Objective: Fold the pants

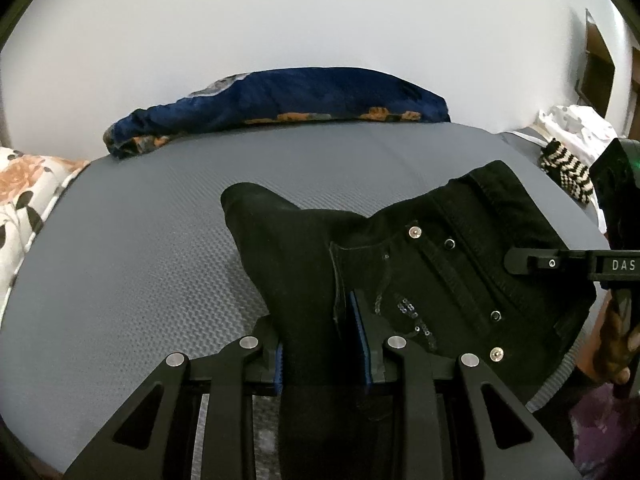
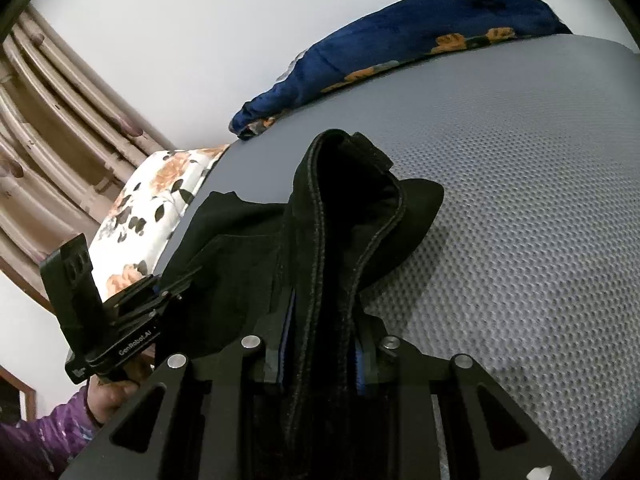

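Black pants (image 1: pixel 440 248) with metal rivets and a sequin patch hang lifted over a grey textured mat (image 1: pixel 140 260). My left gripper (image 1: pixel 320 332) is shut on a fold of the pants, the cloth squeezed between its blue pads. Further right along the waistband, my right gripper (image 1: pixel 520 262) pinches the same garment. In the right wrist view the stitched waistband (image 2: pixel 320 208) runs up between the pads of my right gripper (image 2: pixel 324 332), which is shut on it. My left gripper (image 2: pixel 160 292) holds the pants (image 2: pixel 248 248) at the left, with a person's hand in a purple sleeve behind it.
A dark blue blanket (image 1: pixel 280 96) with orange flowers lies along the mat's far edge. A floral pillow (image 1: pixel 24 192) sits at the left, and a striped black-and-white cloth (image 1: pixel 568 168) and white fabric at the right. Curtains (image 2: pixel 48 128) hang beyond the pillow.
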`<state>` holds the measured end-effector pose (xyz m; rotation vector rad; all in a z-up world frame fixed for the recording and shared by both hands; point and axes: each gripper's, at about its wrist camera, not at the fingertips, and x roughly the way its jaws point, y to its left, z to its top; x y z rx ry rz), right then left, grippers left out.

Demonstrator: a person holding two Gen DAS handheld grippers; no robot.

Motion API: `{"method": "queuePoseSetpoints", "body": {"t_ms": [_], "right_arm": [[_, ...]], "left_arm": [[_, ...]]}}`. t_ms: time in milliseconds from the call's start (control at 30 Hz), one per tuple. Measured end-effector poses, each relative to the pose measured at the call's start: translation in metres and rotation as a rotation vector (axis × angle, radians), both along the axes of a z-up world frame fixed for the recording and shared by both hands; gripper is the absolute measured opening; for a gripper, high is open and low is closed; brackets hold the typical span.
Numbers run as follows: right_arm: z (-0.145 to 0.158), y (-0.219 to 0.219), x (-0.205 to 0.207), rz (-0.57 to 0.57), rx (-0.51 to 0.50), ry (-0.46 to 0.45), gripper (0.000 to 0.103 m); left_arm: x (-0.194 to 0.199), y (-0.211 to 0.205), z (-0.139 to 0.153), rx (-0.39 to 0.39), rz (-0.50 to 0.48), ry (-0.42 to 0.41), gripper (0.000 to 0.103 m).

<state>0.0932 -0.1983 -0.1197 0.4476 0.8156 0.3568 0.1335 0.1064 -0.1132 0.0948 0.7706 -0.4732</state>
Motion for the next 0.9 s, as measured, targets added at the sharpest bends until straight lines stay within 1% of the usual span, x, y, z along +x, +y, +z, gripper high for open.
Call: {"method": "queuePoseSetpoints", "body": {"t_ms": [200, 700, 900], "right_arm": [[0.004, 0.012, 0.013, 0.017, 0.022, -0.007, 0.022], [0.022, 0.041, 0.054, 0.042, 0.057, -0.011, 0.022], [0.026, 0.052, 0.075, 0.047, 0.074, -0.015, 0.022]], "left_arm": [[0.012, 0.015, 0.009, -0.010, 0.032, -0.015, 0.028], [0.044, 0.042, 0.034, 0.006, 0.083, -0.043, 0.028], [0.062, 0.053, 0.042, 0.009, 0.102, -0.050, 0.028]]}}
